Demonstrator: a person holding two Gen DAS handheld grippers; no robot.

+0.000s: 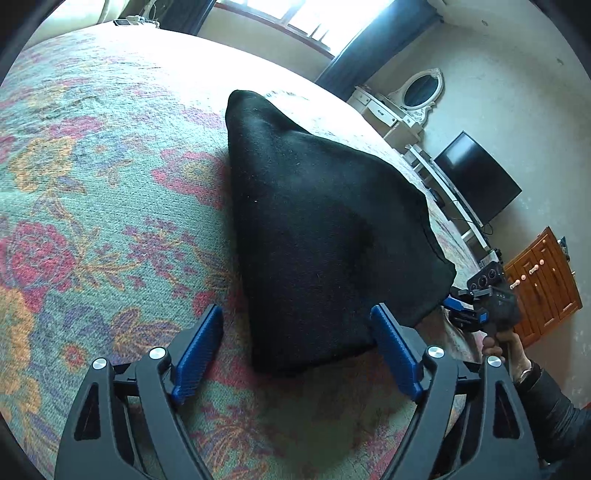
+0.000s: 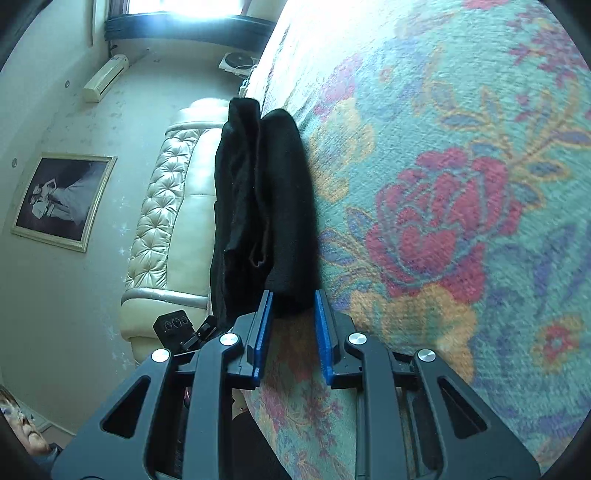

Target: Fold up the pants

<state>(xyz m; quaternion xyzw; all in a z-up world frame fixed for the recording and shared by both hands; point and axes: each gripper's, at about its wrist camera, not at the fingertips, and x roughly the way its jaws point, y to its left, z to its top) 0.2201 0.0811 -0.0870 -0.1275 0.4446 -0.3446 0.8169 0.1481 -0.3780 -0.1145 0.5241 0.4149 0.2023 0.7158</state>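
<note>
In the left wrist view, the black pants (image 1: pixel 317 236) lie folded on the floral bedspread (image 1: pixel 92 221), a tapering bundle whose long axis runs from the left gripper (image 1: pixel 299 343) away toward the window (image 1: pixel 295 14). That gripper's blue pads (image 1: pixel 201 343) stand wide apart, the pants' near edge lying between them with a gap on the left side. Only this view shows the right gripper (image 1: pixel 458 306) at the pants' right corner, with the TV (image 1: pixel 476 173) and wooden cabinet (image 1: pixel 543 284) beyond.

The right wrist view is rolled sideways and alone shows the pants' (image 2: pixel 266 206) stacked layers edge-on, the cream headboard (image 2: pixel 173 206) and a framed picture (image 2: pixel 59 199) behind. The right gripper (image 2: pixel 291 321) is partly open, pants' end between its pads; whether they touch it I cannot tell.
</note>
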